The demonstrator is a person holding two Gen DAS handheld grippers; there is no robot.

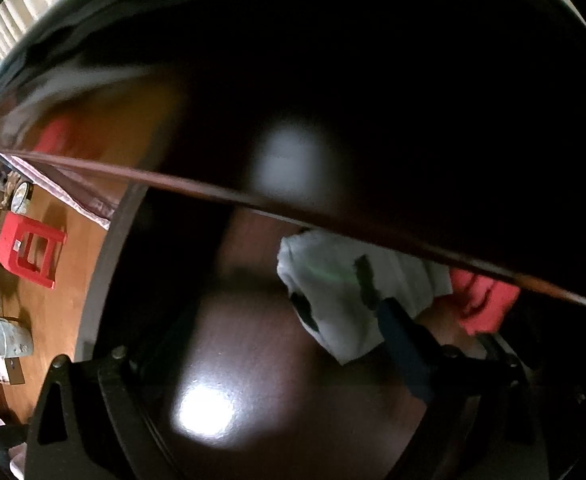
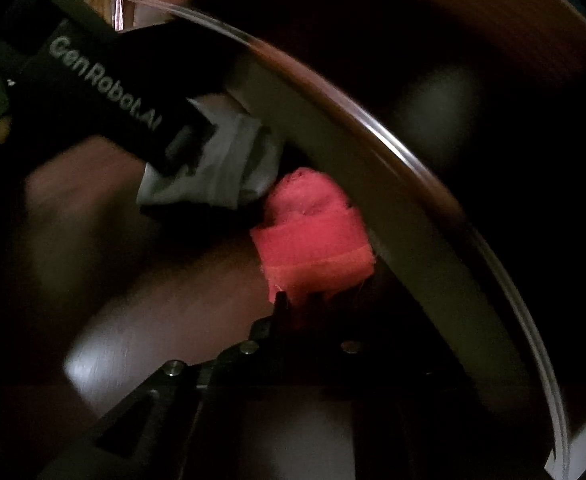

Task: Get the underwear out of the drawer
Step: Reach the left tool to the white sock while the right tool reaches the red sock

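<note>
right gripper (image 2: 299, 300): clamped on pink folded underwear (image 2: 313, 236) | left gripper (image 2: 181, 156): on white underwear (image 2: 221, 172), grip unclear | both inside dark drawer (image 2: 413, 208)

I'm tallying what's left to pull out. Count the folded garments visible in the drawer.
2. A white garment lies deeper in the drawer under the left gripper; a pink garment sits beside it, at the right gripper. Dark corners may hide more.

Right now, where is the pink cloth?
In the right wrist view, the pink cloth lies inside the drawer, pinched by the right tongs, beside the white cloth.
</note>
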